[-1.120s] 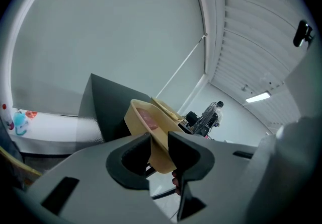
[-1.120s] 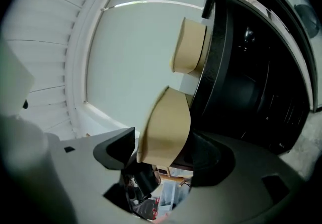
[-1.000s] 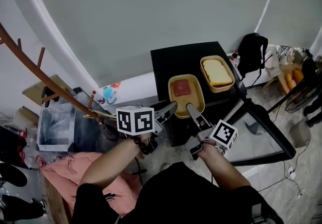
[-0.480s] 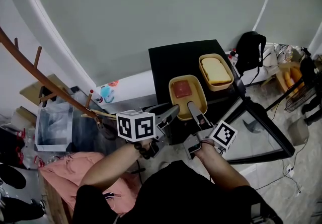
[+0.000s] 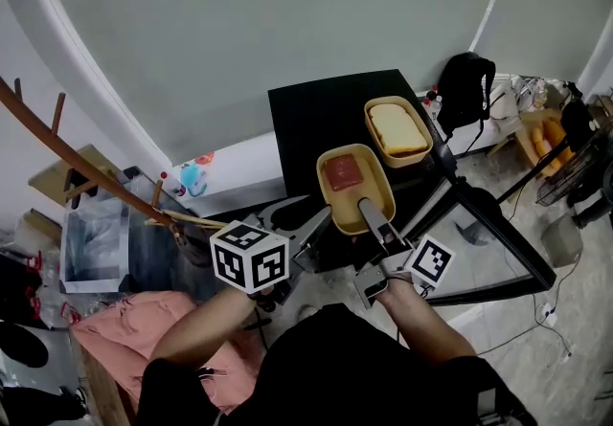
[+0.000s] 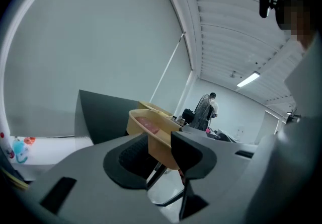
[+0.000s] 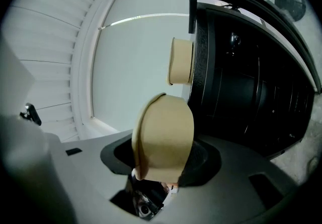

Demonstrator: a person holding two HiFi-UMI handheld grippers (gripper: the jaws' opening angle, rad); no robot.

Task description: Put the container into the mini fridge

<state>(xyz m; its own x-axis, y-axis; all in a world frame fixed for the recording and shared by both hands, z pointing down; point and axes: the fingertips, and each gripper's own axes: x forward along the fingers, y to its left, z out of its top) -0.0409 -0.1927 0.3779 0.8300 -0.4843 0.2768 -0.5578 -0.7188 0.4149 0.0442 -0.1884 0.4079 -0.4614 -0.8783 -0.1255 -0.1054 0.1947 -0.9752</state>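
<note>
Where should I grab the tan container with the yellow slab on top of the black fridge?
I'd pinch the rim wall at its near short end, coming from the front. The container sits upright and open-topped on the fridge, that end facing you.

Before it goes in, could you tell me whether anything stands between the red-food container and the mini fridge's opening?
Nothing visible does. The mini fridge has its door open, and the red-food container is at the top's front edge, above the opening. The other container rests on top, aside.
</note>
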